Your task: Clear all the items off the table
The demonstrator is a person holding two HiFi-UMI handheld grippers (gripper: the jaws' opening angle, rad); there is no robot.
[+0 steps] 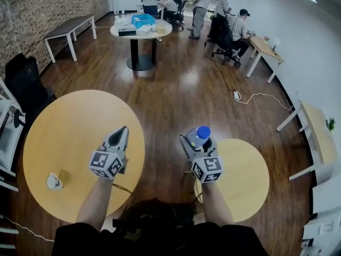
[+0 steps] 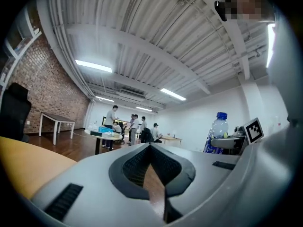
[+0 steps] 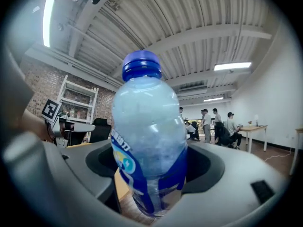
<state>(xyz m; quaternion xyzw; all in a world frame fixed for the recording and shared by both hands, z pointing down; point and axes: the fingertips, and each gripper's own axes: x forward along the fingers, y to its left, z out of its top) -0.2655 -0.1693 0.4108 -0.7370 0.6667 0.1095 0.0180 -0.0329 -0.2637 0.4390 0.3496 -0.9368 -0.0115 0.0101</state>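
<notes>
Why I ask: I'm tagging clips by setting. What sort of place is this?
Most likely an open-plan office or shared workspace: people are gathered near a desk at the far end, round tables stand on a wood floor, and a brick wall runs along one side.

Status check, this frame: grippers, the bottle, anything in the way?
Left gripper shut, empty. Right gripper shut on clear plastic bottle with blue cap, held upright. Small white round item sits on large round wooden table. Nothing blocking.

Bottle (image 3: 149,141) base hidden within right gripper (image 3: 152,163) (label blurred); small white item (image 1: 53,181) unidentifiable
</notes>
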